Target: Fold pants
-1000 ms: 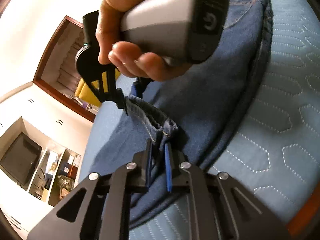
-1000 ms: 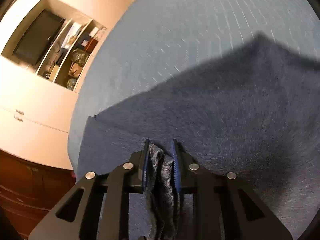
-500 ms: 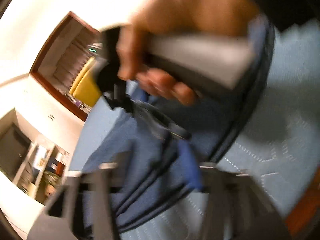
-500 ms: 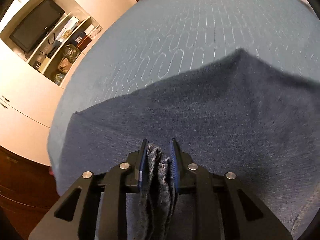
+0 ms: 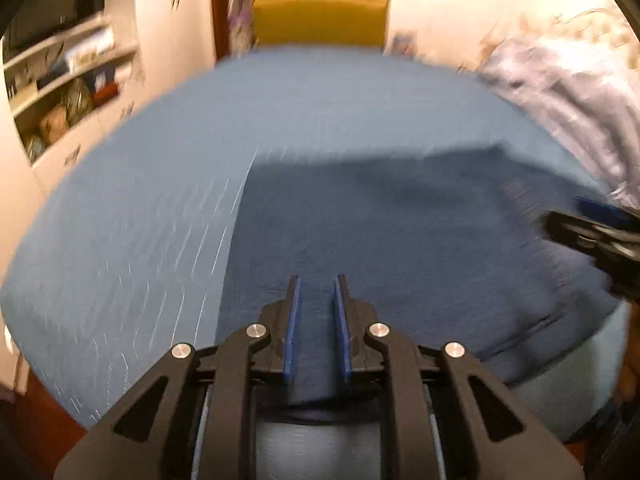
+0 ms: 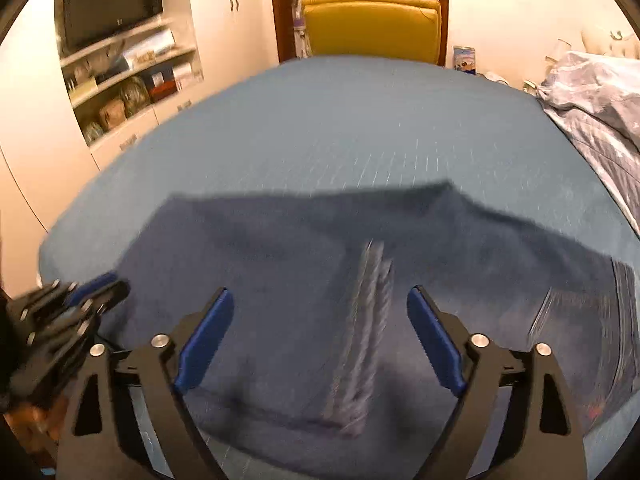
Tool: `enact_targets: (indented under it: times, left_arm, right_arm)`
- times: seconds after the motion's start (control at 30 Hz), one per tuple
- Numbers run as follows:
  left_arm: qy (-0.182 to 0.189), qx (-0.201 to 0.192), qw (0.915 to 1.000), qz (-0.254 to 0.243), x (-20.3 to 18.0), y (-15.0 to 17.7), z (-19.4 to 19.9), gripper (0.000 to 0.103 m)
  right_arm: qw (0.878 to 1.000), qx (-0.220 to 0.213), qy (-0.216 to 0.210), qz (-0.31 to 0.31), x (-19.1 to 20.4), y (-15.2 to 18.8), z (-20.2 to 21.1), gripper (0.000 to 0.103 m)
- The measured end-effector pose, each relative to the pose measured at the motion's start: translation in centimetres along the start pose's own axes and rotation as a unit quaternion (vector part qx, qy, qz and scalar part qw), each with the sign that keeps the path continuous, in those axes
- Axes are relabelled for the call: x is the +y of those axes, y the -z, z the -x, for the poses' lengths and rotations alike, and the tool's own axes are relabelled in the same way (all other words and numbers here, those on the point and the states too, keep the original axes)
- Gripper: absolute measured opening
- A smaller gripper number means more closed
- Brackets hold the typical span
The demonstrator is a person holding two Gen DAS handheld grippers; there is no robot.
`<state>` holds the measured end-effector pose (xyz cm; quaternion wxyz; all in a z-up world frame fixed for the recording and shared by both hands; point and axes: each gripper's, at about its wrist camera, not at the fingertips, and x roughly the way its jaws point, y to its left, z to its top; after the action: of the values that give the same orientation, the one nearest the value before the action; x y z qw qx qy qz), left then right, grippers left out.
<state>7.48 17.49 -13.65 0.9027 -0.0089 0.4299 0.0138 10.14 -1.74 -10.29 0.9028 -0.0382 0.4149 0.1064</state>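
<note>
On the bed (image 6: pixel 320 120) the pants (image 6: pixel 280 280) lie spread; behind the bed stands a chair (image 6: pixel 372 24), a shelf (image 6: pixel 132 68) to its left

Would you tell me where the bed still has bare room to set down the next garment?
The bedspread is bare between the pants and the yellow chair, and left of the pants. The right edge is crowded by a crumpled duvet.

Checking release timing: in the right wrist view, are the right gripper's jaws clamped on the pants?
No, the right gripper jaws are opening, clear of the pants.
</note>
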Motion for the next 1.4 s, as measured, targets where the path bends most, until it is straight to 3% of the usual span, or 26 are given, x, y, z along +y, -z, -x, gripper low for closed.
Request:
enact_targets:
  times: [0.03, 0.07, 0.1, 0.13, 0.17, 0.2, 0.23, 0.27, 0.33, 0.37, 0.43, 0.5, 0.57, 0.6, 0.7, 0.73, 0.77, 0.8, 0.9, 0.97, 1.03, 1.1, 1.17, 1.23, 1.3, 1.4]
  left_arm:
    - [0.007, 0.008, 0.9999, 0.001, 0.2, 0.0, -0.5, 0.017]
    - [0.011, 0.004, 0.9999, 0.006, 0.3, 0.1, -0.2, 0.025]
    - [0.014, 0.008, 0.9997, 0.016, 0.6, 0.0, 0.0, 0.034]
    - [0.015, 0.014, 0.9994, 0.029, 0.9, -0.2, 0.4, 0.055]
    - [-0.001, 0.018, 0.9994, 0.03, 0.9, -0.5, 0.9, 0.061]
    - [-0.009, 0.016, 0.9995, 0.026, 0.5, -0.4, 1.2, 0.061]
    - [-0.018, 0.003, 0.9997, 0.017, 0.1, -0.6, 1.9, 0.062]
    - [-0.023, -0.017, 0.9995, 0.01, -0.3, -1.1, 2.7, 0.072]
    - [-0.003, -0.092, 0.9955, -0.024, -1.5, -2.4, 4.8, 0.09]
    - [0.005, -0.108, 0.9926, -0.055, -2.2, -3.1, 5.1, 0.091]
    - [0.011, -0.093, 0.991, -0.095, -3.3, -4.9, 4.4, 0.088]
    - [0.04, -0.075, 0.9911, -0.102, -3.6, -6.7, 3.0, 0.075]
    - [0.066, -0.033, 0.9909, -0.113, -4.0, -8.1, 0.3, 0.016]
    - [0.072, -0.013, 0.9894, -0.126, -4.4, -8.9, -1.6, 0.01]
    - [0.091, 0.042, 0.9882, -0.116, -4.0, -9.6, -6.3, 0.008]
    - [0.069, 0.054, 0.989, -0.119, -3.4, -9.8, -8.3, 0.005]
    - [0.063, 0.057, 0.99, -0.113, -2.5, -10.3, -9.7, 0.002]
    - [0.08, 0.056, 0.9913, -0.089, -1.1, -11.1, -10.2, 0.002]
    - [0.011, 0.046, 0.997, -0.062, 2.3, -12.5, -10.9, 0.002]
    - [0.041, 0.037, 0.9982, -0.022, 4.0, -13.0, -10.2, 0.002]
    - [0.056, -0.002, 0.9982, -0.021, 4.0, -12.7, -7.8, 0.002]
    - [0.085, -0.003, 0.9959, -0.03, 3.5, -11.3, -6.4, 0.006]
    - [0.08, 0.008, 0.9961, -0.036, 4.1, -9.6, -6.5, 0.022]
    - [0.056, 0.024, 0.9978, -0.028, 5.5, -8.0, -7.6, 0.022]
    - [0.042, 0.017, 0.9988, 0.017, 8.2, -7.3, -7.5, 0.031]
    - [0.026, -0.016, 0.998, 0.055, 11.2, -6.1, -4.6, 0.026]
  right_arm:
    - [1.0, 0.009, 0.017, -0.002, 0.3, 0.4, -0.5, 0.088]
    - [0.999, 0.012, 0.042, 0.006, 0.7, 0.9, -1.2, 0.088]
    - [0.998, 0.01, 0.052, 0.017, 0.7, 1.4, -1.4, 0.088]
    - [0.998, 0.015, 0.058, 0.034, 0.9, 1.6, -1.8, 0.088]
    - [0.996, 0.033, 0.057, 0.052, 1.0, 2.1, -2.8, 0.088]
    - [0.996, 0.047, 0.058, 0.057, 1.1, 2.5, -3.4, 0.088]
    - [0.996, 0.057, 0.054, 0.05, 0.8, 2.9, -3.9, 0.088]
    - [0.998, 0.055, 0.037, 0.018, -0.1, 3.1, -4.0, 0.088]
    - [0.998, 0.061, 0.022, -0.014, -1.1, 3.5, -4.5, 0.094]
    - [0.998, 0.06, 0.022, -0.014, -1.2, 3.7, -4.7, 0.097]
    - [0.998, 0.058, 0.021, -0.014, -1.0, 3.8, -4.9, 0.097]
    - [0.998, 0.059, 0.023, -0.012, -0.9, 3.9, -4.9, 0.097]
    - [0.998, 0.061, 0.017, -0.014, -1.1, 4.0, -5.1, 0.098]
    - [0.998, 0.062, 0.013, -0.016, -1.2, 4.0, -5.1, 0.098]
    - [0.998, 0.063, 0.006, -0.016, -1.1, 4.4, -4.6, 0.099]
    - [0.998, 0.064, 0.006, -0.014, -1.1, 4.4, -4.5, 0.099]
    - [0.998, 0.064, 0.006, -0.013, -1.1, 4.4, -4.5, 0.099]
    - [0.998, 0.064, 0.005, -0.013, -1.1, 4.3, -4.5, 0.099]
    - [0.998, 0.063, 0.003, -0.014, -1.1, 4.4, -4.5, 0.099]
    - [0.998, 0.063, 0.004, -0.012, -1.1, 4.3, -4.5, 0.099]
    - [0.998, 0.069, 0.0, -0.009, -1.3, 3.9, -4.4, 0.098]
    - [0.998, 0.069, 0.005, -0.006, -1.4, 3.0, -3.5, 0.095]
    - [0.999, 0.038, 0.023, 0.002, -1.6, 1.5, -1.8, 0.087]
    - [1.0, 0.006, 0.025, 0.013, -1.6, -0.6, -0.7, 0.087]
    - [0.999, -0.002, 0.027, 0.032, -1.1, -2.3, -1.1, 0.085]
    - [0.996, 0.012, 0.053, 0.067, -0.7, -4.6, -4.0, 0.066]
